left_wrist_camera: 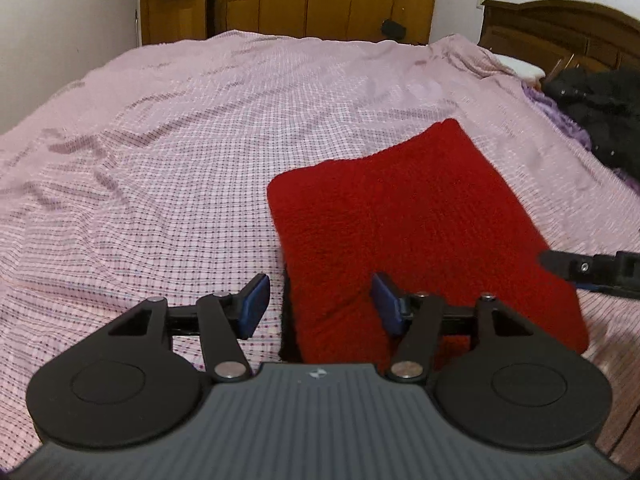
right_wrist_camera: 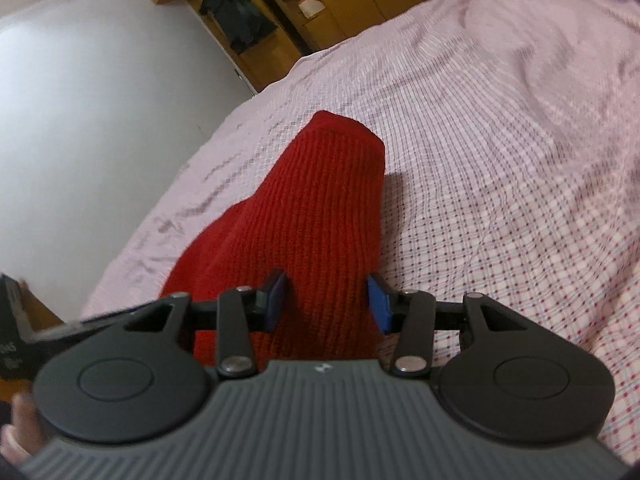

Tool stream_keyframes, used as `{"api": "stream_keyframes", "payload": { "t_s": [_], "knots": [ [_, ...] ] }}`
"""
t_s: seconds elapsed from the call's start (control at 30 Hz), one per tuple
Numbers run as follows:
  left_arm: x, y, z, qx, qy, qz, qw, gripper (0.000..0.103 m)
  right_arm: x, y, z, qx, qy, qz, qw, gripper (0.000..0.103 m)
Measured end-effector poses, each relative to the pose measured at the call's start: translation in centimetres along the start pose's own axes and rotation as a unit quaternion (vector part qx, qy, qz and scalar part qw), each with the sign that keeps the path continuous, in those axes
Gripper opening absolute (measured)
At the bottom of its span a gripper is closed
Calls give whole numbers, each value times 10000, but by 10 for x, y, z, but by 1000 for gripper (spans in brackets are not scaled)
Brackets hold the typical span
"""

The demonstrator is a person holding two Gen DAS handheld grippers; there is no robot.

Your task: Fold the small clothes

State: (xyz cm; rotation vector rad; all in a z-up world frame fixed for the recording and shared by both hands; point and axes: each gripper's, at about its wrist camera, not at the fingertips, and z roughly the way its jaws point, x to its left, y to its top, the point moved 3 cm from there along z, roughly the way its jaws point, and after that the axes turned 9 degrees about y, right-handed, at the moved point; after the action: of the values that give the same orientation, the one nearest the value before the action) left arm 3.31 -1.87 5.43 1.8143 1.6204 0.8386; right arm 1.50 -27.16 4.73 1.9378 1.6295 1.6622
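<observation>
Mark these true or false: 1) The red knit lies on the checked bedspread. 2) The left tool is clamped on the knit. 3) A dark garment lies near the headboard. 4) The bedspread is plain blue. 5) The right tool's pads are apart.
1) True: the red knit lies on the checked bedspread.
2) False: the left tool is open; its pads straddle the knit's near left edge without pressing it.
3) True: a dark garment lies by the headboard.
4) False: it is pink with a checked pattern.
5) True: the right tool stands open over the knit.
</observation>
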Motion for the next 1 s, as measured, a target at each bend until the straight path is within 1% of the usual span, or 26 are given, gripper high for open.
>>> {"api": "stream_keyframes", "payload": {
  "t_s": [0.07,0.17,0.3,0.33,0.4,0.43,0.47,0.57,0.63,0.67,0.73,0.83,1.0],
  "knots": [
    [1,-1,3,36,84,13,10000,71,-2,0,1,15,-52,-32,10000,49],
    [5,-1,0,70,48,-133,9999,71,-1,-1,-2,-52,-94,-26,9999,49],
    [3,2,-17,-49,16,-144,9999,71,14,2,-12,-144,-367,-441,9983,50],
    [2,2,-23,-81,15,-133,9999,71,20,3,-14,-150,-428,-584,9973,52],
    [0,2,-32,-131,-12,-124,9998,71,28,4,-19,-176,-515,-766,9956,60],
    [-2,2,-37,-159,-31,-128,9998,72,32,4,-21,-171,-532,-837,9949,66],
    [-3,2,-42,-207,-51,-134,9997,76,37,3,-23,-178,-539,-893,9944,69],
    [-10,-2,-53,-363,28,-74,9993,88,49,-3,-28,-230,-597,-1103,9918,71],
    [-15,-5,-58,-440,60,23,9990,92,55,-9,-29,-245,-681,-1225,9898,71],
    [-17,-7,-60,-474,68,52,9988,94,58,-12,-31,-244,-720,-1280,9889,74],
    [-20,-12,-62,-434,81,87,9990,95,62,-19,-32,-252,-787,-1366,9872,81],
    [-23,-19,-63,-312,59,-18,9995,96,67,-28,-35,-288,-867,-1471,9849,82],
    [-22,-33,-57,43,59,-323,9995,96,64,-40,-33,-149,-1016,-1436,9843,82]
  ]
}}
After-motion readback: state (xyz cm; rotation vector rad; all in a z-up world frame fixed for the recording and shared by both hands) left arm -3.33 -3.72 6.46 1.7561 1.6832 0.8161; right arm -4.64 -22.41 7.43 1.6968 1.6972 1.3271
